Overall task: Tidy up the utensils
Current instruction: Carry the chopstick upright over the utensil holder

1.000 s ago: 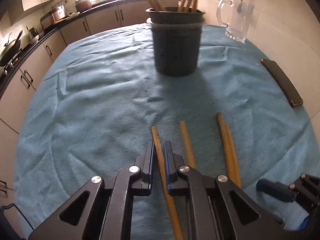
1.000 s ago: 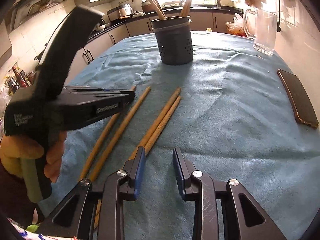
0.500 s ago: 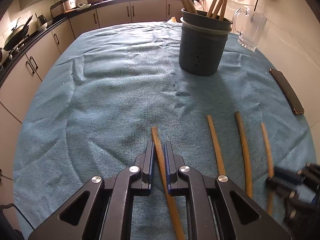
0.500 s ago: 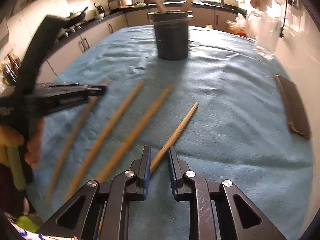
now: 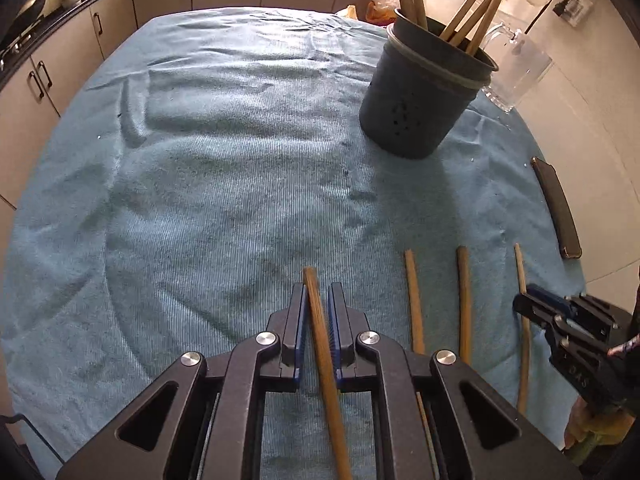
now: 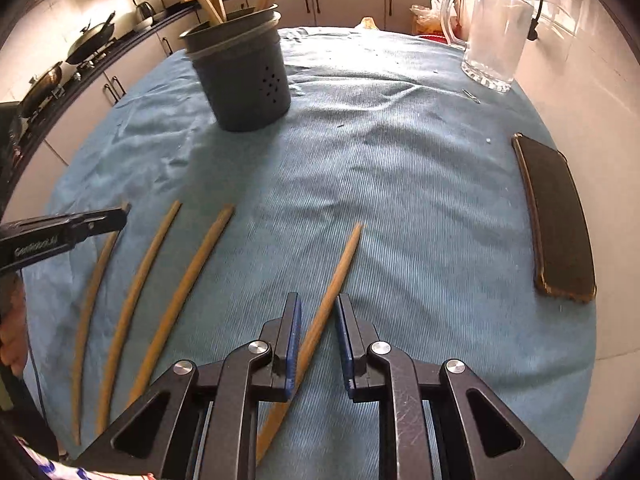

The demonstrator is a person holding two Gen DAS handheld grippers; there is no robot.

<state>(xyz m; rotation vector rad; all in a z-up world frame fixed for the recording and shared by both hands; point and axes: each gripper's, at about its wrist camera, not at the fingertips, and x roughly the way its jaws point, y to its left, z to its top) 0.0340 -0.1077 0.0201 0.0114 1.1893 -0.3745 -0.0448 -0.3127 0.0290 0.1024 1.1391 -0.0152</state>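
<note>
Chopsticks [image 6: 188, 292] still need sorting: four are down at the near edge of the blue cloth [image 6: 400, 184], and the rest stand in the dark holder [image 6: 248, 84] further back. The left gripper [image 5: 316, 316] keeps its fingers clamped on the leftmost stick [image 5: 324, 360]. Two lie loose in the middle. The change is on the right: the right gripper [image 6: 318, 328], wide open a second ago, has closed on the rightmost stick [image 6: 344, 256] and pulled it away from its neighbour. So both look ready to go to the holder. The left gripper's side reads "GenRobot.AI" [image 6: 34, 250].
</note>
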